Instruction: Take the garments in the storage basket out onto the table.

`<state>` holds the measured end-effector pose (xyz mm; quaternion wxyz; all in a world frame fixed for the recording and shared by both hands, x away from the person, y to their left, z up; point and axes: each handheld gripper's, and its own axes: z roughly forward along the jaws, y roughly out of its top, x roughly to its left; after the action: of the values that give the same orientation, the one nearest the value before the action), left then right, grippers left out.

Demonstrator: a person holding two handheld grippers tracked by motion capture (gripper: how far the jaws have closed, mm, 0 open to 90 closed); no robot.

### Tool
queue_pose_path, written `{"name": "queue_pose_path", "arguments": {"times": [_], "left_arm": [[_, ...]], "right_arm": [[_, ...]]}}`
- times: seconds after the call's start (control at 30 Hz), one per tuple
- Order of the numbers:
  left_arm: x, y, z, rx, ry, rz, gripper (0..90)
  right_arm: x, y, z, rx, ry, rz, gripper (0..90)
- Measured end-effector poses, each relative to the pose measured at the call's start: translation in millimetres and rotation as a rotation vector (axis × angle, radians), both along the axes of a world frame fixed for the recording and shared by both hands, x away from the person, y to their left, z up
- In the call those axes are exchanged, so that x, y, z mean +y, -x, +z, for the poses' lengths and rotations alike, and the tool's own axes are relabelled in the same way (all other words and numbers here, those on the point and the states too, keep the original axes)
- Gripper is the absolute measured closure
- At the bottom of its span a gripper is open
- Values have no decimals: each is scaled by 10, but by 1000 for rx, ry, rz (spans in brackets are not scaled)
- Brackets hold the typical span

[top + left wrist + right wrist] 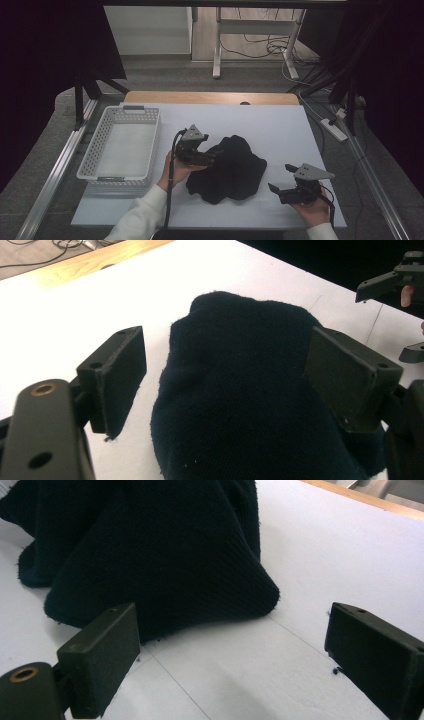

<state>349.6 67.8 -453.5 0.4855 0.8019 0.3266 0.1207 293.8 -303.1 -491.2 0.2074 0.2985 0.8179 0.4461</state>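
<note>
A: Counting one cloth [230,170], one basket [120,145]?
B: Yes. Lying mid-table [280,125], basket sitting at left edge.
A: Grippers?
B: Two, both gaping: left [225,375] straddling cloth, right [230,650] holding nothing.

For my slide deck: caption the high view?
Left gripper open at a dark cloth; right gripper open beside it.

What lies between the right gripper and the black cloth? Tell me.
Nothing: a bare strip of white table separates the open right gripper from the black cloth, as the right gripper view shows; the high view agrees.
</note>
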Motion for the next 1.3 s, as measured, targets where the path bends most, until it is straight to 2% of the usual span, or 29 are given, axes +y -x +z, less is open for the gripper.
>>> {"name": "queue_pose_path", "arguments": {"times": [0.23,0.37,0.53,0.87,1.3], "left_arm": [[27,62,51,-7,-18,2,182],[85,123,66,-3,-26,8,183],[192,197,85,-13,-45,28,183],[370,333,152,-28,-51,47,185],[688,522,121,-37,-58,107,185]], "right_arm": [[21,22,3,-2,6,11,73],[26,48,27,-11,-11,17,74],[36,52,29,-10,-15,22,74],[72,70,38,-12,-18,30,75],[125,95,50,-11,-22,51,76]]}}
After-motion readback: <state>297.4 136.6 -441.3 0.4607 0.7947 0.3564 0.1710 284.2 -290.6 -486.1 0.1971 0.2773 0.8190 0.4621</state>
